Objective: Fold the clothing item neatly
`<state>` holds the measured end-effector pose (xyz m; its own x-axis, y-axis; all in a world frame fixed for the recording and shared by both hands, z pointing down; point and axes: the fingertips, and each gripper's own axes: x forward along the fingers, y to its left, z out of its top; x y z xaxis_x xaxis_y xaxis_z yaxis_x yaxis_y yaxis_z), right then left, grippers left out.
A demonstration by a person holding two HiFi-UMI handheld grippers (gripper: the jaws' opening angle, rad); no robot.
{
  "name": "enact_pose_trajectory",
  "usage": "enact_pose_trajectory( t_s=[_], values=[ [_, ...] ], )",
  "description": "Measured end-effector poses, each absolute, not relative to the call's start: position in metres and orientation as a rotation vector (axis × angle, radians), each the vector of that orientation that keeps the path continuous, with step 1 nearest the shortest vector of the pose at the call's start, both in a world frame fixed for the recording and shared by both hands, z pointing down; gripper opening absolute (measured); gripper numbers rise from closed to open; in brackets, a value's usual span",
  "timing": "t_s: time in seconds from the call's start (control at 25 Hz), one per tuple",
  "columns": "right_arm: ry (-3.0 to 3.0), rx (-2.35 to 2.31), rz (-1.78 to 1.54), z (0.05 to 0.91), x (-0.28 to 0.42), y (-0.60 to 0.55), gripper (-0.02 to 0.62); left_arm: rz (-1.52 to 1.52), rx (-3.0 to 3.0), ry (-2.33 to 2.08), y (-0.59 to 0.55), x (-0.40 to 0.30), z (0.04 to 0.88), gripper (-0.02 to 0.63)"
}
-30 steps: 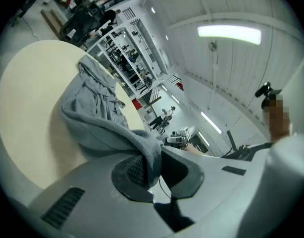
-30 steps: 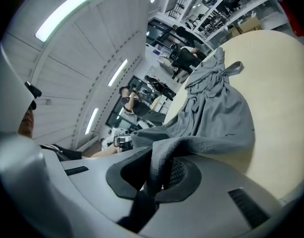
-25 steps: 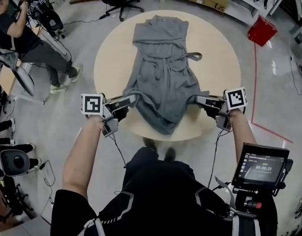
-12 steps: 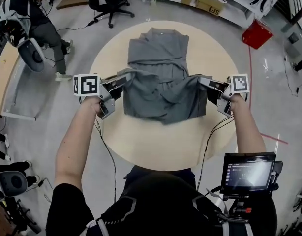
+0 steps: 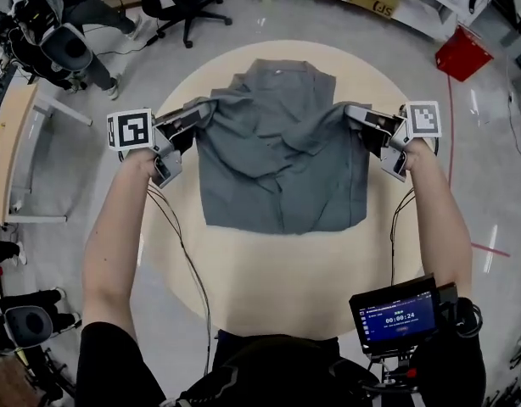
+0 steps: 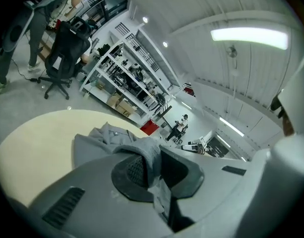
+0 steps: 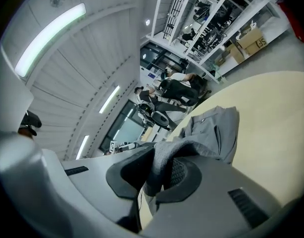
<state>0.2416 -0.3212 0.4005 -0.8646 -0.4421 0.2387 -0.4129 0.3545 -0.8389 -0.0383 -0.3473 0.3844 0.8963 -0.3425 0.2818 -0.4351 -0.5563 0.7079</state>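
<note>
Carrying the lower half of a grey dress (image 5: 282, 172) up over its top half, a person stands at a round pale table (image 5: 286, 287), seen from above. The left hand-held gripper (image 5: 199, 114) is clamped on one side of the fabric and the right hand-held gripper (image 5: 355, 115) on the other. Each gripper view shows a ridge of grey cloth pinched tight between dark ribbed pads.

A second ago the dress lay at full length, with its hem draped over the near rim of the table and both grippers low beside it. Half a second ago the hem was raised and halfway across. Now both grippers have travelled away from the person to about shoulder height on the dress. The garment forms a rough square in the far half of the table, with a straight fold along its near edge. Nothing hangs over the rim any more. The collar shows just beyond the carried edge.

This looks like the first crosswise fold, nearly complete. The held corners appear slightly raised and pulled outward, so the top layer probably needs to be set down level with the shoulders before the grip is released. Some wrinkles run across the middle and may need smoothing. Uneven corners would leave a crooked fold.
</note>
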Motion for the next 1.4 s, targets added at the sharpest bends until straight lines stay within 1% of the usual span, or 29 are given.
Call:
enact_pose_trajectory(
  t_s=[0.12, 0.24, 0.44, 0.64, 0.76, 0.92, 1.12, 1.28, 1.4],
  values=[
    [2.561, -0.813, -1.543, 0.409, 0.246, -0.358, 0.034, 0.131, 2.138, -0.561, -0.385, -0.043, 0.411, 0.011],
    [2.587, -0.806, -1.512, 0.423, 0.252, -0.397, 0.035, 0.221, 2.184, -0.578, -0.423, -0.042, 0.439, 0.011],
    [2.556, -0.852, -1.558, 0.474, 0.247, -0.447, 0.035, 0.338, 2.206, -0.622, -0.468, -0.029, 0.494, 0.011],
    [2.522, -0.899, -1.594, 0.514, 0.233, -0.487, 0.035, 0.405, 2.188, -0.71, -0.513, -0.045, 0.533, 0.011],
    [2.449, -0.941, -1.605, 0.519, 0.248, -0.506, 0.035, 0.407, 2.159, -0.799, -0.535, -0.058, 0.54, 0.011],
    [2.293, -1.019, -1.626, 0.53, 0.283, -0.513, 0.035, 0.239, 2.007, -0.877, -0.545, -0.086, 0.545, 0.011],
    [2.123, -1.093, -1.639, 0.541, 0.327, -0.522, 0.035, 0.166, 1.879, -0.988, -0.549, -0.129, 0.559, 0.011],
    [2.056, -1.159, -1.641, 0.556, 0.351, -0.521, 0.035, 0.25, 1.849, -1.075, -0.544, -0.154, 0.576, 0.011],
    [2.03, -1.17, -1.671, 0.564, 0.357, -0.514, 0.035, 0.351, 1.879, -1.102, -0.534, -0.157, 0.588, 0.011]
  ],
)
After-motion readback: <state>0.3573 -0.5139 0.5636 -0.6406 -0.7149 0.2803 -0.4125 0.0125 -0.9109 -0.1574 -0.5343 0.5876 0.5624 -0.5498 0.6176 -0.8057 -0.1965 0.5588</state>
